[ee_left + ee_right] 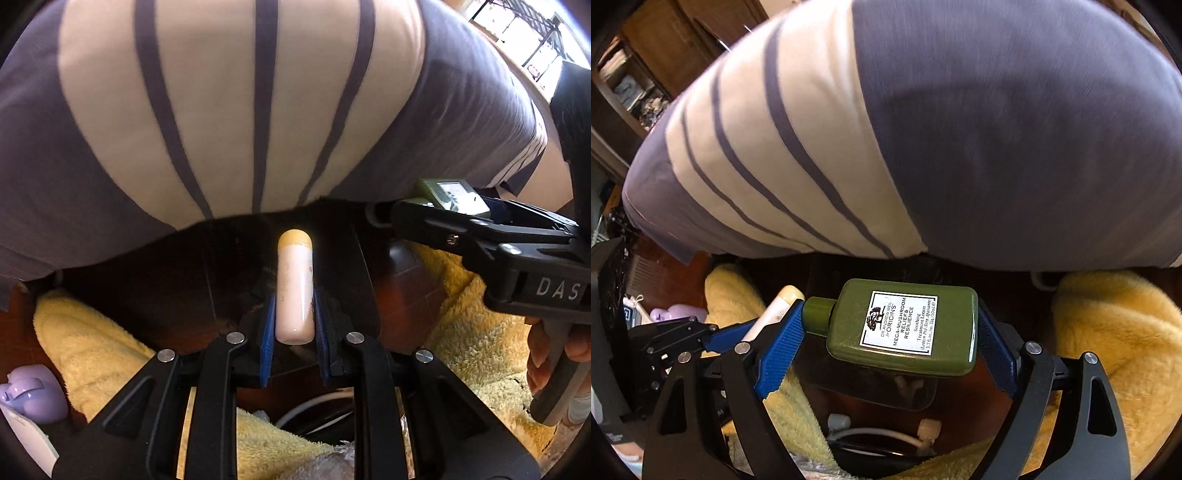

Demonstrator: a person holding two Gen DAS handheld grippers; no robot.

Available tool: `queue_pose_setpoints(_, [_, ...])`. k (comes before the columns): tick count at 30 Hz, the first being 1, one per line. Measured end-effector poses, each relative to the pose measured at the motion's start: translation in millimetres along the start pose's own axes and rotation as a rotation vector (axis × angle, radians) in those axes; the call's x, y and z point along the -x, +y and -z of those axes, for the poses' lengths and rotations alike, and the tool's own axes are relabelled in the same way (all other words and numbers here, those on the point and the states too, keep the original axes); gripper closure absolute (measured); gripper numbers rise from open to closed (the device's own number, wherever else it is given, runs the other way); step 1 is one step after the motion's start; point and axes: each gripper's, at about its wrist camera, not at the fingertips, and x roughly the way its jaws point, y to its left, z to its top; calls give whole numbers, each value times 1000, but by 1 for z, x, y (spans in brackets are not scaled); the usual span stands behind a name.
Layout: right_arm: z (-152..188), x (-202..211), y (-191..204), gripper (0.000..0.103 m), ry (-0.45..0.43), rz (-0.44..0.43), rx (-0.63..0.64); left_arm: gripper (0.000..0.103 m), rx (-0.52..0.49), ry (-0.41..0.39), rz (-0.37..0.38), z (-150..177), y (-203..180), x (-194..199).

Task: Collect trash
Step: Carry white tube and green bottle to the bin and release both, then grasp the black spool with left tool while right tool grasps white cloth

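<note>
Dark wood flooring (207, 269) and yellow fleece (1115, 332) lie below as both grippers carry trash. Left gripper (294, 325) pinches a slim cream tube (294, 291) by its lower end — light, smooth, likely slippery. Right gripper (890, 332), spread wide, clamps a green lotion bottle (905, 328) end to end — rigid and glossy, best gripped across its flat body.

Two claws, one cream tube (294, 291), one green lotion bottle (905, 326), one lilac toy (27, 397).
</note>
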Motion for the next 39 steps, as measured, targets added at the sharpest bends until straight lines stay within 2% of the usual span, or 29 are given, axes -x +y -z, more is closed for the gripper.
queue_pose_setpoints(9, [-2, -28, 0, 15, 60, -21, -19, 83, 43, 54, 16, -5, 13, -16])
queue_pose_setpoints(11, [-4, -26, -2, 15, 58, -24, -22, 79, 46, 51, 15, -5, 14, -14])
queue_pose_setpoints(13, [-6, -23, -5, 14, 52, -27, -28, 71, 48, 46, 8, -6, 14, -14])
queue_pose_setpoints(15, [-8, -17, -7, 9, 40, -30, -35, 67, 49, 38, 2, -6, 16, -12])
queue_pose_setpoints(18, [-11, -8, -8, 8, 13, -29, -41, 63, 52, 20, -15, -8, 16, -3])
queue_pose_setpoints(20, [-13, 3, -10, 7, -18, -18, -46, 56, 46, -5, -36, -9, 16, 8])
queue_pose_setpoints(25, [-17, 40, -21, 4, -118, 19, -60, 29, 19, -103, -87, -14, 14, 44])
queue_pose_setpoints(28, [-20, 64, -28, 4, -183, 34, -74, 19, 2, -178, -119, -20, 14, 73])
queue_pose_setpoints(34, [-47, 110, -34, 4, -314, 75, -62, 12, -9, -313, -166, -45, 23, 120])
queue_pose_setpoints(39, [-86, 123, -35, 4, -368, 111, -38, 12, -12, -376, -205, -82, 32, 141])
